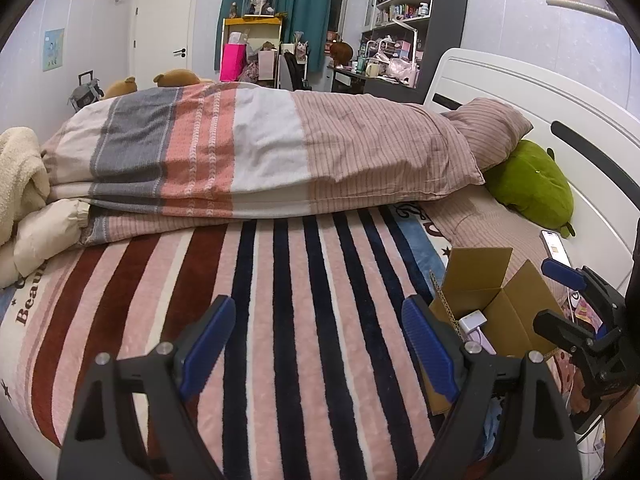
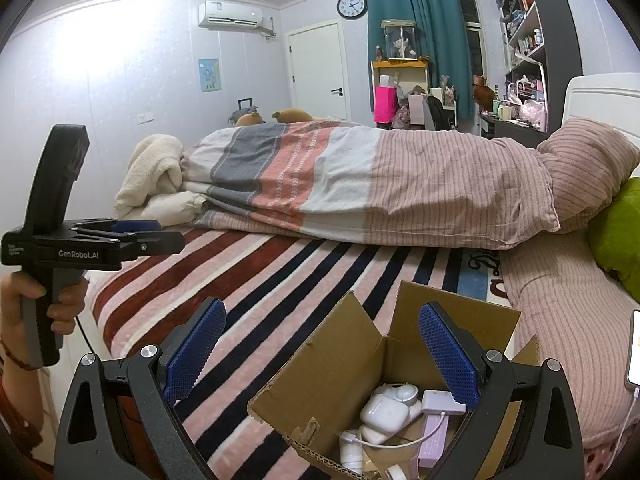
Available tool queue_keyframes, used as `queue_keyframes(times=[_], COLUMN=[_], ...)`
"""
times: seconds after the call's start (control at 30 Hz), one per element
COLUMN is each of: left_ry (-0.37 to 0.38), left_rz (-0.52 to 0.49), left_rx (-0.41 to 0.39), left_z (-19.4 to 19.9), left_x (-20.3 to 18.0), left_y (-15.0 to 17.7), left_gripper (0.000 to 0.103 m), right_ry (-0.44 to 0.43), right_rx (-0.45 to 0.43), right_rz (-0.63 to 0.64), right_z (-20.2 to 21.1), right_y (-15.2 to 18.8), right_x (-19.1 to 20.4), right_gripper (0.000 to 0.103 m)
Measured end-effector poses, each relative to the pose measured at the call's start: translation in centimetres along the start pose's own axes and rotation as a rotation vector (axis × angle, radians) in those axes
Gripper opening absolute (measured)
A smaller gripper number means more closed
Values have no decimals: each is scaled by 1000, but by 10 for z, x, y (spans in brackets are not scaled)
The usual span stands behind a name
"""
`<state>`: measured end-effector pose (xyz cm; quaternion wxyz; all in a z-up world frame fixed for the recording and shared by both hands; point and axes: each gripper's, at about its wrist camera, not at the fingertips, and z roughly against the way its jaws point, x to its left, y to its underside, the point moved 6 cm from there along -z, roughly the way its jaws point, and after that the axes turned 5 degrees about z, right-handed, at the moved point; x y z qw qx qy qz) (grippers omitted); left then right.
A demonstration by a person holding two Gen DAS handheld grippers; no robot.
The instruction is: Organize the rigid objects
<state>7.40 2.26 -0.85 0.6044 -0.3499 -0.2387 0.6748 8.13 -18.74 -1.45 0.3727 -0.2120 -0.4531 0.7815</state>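
In the right wrist view, going left to right: the left gripper (image 2: pixel 160 236) sits at mid left, empty; from the side I cannot tell its gap, though its own view shows the fingers (image 1: pixel 208 344) apart. The right gripper (image 2: pixel 320 356), fingers apart and empty, hovers over the open box (image 2: pixel 332 376) at lower centre on the bed (image 2: pixel 280 280). Inside lie a white earbud case (image 2: pixel 386 414), likely light, hard and slippery; grip its flat sides. The lilac charger (image 2: pixel 434 428) trails a cable that may snag.
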Motion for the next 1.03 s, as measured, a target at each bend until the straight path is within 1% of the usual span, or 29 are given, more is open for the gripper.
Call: queue_keyframes(times=[1.03], left_ry=[-1], left_rz=[-5], left_rx=[-5], left_z=[2], left_x=[-1], left_y=[-1], left_gripper=[84], right_ry=[-7], right_rx=[-3], right_rz=[-4], right_z=[1], right_y=[0], right_x=[-6], right_gripper=[97])
